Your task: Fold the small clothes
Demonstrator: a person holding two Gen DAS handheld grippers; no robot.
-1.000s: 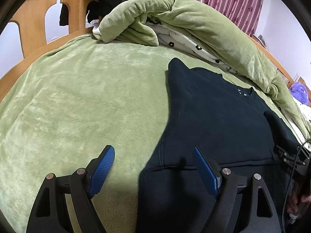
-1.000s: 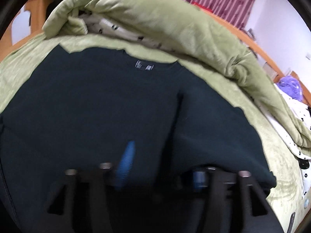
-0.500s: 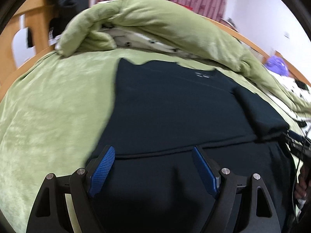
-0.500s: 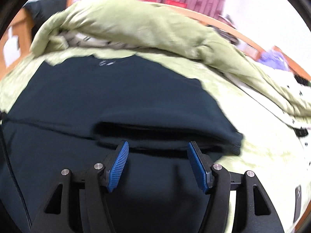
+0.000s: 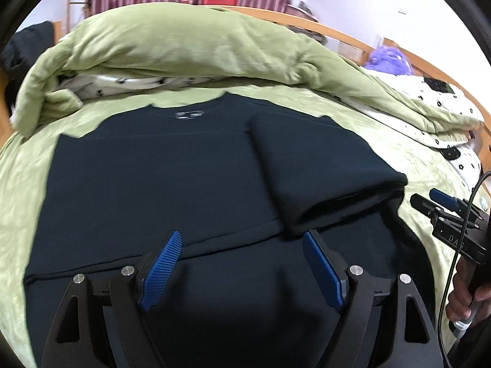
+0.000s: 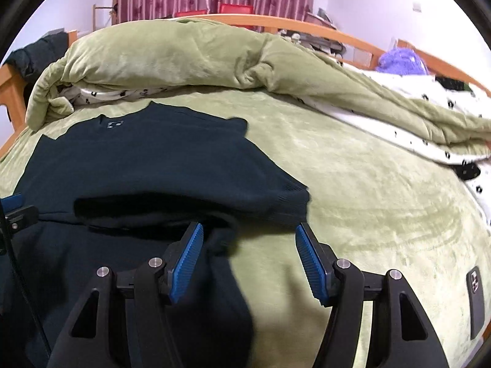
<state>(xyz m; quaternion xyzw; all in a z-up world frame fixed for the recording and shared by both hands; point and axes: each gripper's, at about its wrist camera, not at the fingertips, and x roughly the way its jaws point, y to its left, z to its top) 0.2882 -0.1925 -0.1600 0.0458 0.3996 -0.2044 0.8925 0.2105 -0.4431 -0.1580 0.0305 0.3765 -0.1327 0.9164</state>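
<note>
A green plush bedspread (image 5: 122,116) carries the dark sweater (image 5: 159,178) at frame centre, one sleeve (image 5: 322,165) folded across it at right. Risk: dragging the hem could undo that fold. Left gripper (image 5: 242,263) and right gripper (image 6: 248,257) angle downward, jaws apart, holding nothing.

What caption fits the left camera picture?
Open left gripper hovers over a dark sweater, one sleeve folded in, on a green blanket.

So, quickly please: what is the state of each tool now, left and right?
Left tool: open, holding nothing, above the dark sweater.
Right tool: open, holding nothing, at the sweater's folded edge.
</note>
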